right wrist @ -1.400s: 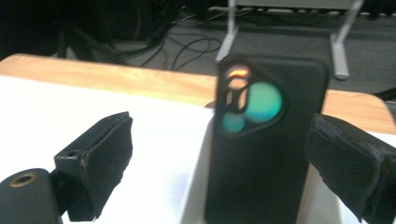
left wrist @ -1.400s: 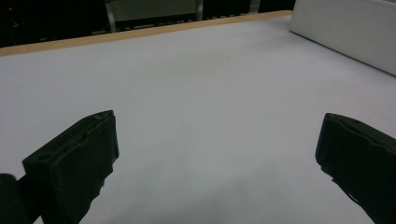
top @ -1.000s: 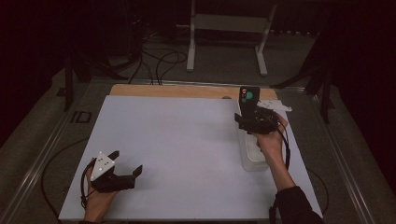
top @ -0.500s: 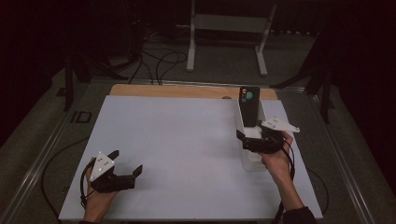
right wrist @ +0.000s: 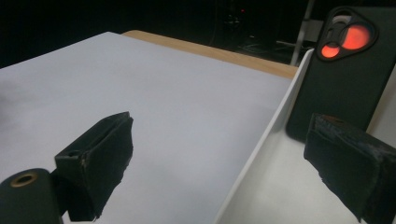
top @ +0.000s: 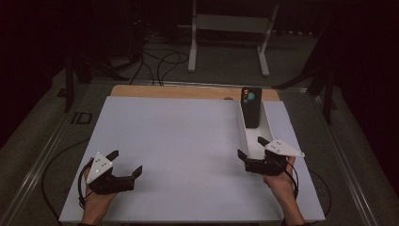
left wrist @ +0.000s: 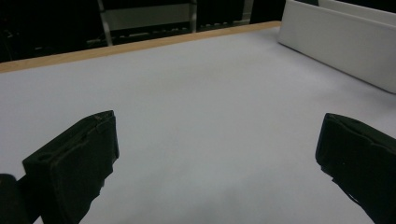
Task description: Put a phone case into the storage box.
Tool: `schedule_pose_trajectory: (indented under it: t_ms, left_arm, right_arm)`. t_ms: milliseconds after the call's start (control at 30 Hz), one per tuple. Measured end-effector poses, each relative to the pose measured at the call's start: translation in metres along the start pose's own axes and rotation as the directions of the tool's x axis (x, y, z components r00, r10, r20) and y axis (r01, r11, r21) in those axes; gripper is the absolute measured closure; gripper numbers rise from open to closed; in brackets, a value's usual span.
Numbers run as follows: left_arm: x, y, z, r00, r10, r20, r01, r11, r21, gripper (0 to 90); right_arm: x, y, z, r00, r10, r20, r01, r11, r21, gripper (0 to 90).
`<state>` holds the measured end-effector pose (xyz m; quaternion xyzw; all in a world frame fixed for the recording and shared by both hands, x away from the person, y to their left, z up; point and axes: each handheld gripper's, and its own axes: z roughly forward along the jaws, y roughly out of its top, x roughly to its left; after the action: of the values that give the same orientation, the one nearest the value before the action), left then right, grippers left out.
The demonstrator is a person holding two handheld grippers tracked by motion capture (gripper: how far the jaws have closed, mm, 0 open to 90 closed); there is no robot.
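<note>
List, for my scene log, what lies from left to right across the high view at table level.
Left gripper, open → bare white table sheet → right gripper, open, at the near end of the white tray → black phone leaning in that tray.

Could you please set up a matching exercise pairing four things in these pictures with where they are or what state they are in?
Column one:
1. phone
2. tray
3. left gripper
4. right gripper

Column two:
A. open, at the near left of the table
B. white, long and narrow, at the table's right side
C. black, at the tray's far end
D. open, at the tray's near end

Pairs: 1-C, 2-B, 3-A, 4-D
</note>
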<state>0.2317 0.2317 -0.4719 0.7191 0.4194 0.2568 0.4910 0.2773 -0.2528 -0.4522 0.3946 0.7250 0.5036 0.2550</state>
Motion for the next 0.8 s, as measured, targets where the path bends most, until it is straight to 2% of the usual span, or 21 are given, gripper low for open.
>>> schedule_pose_trajectory:
  t_ms: [200, 633, 800]
  left_arm:
    - [-0.001, 0.001, -0.001, 1.0, 0.008, 0.0, -0.008, 1.0, -0.006, 0.0]
    - [-0.004, 0.0, -0.003, 0.9998, 0.017, 0.009, -0.017, 0.9996, -0.024, 0.0]
    - [-0.005, -0.001, -0.002, 0.9998, 0.018, 0.011, -0.018, 0.9996, -0.023, 0.0]
  right_arm:
    - [0.004, -0.01, -0.012, 0.9999, 0.007, -0.008, -0.007, 0.999, -0.033, 7.7]
    - [0.003, -0.029, -0.028, 0.9991, 0.027, -0.033, -0.03, 0.994, -0.104, 7.7]
    - [0.0, -0.037, -0.031, 0.9986, 0.048, -0.023, -0.05, 0.992, -0.114, 7.7]
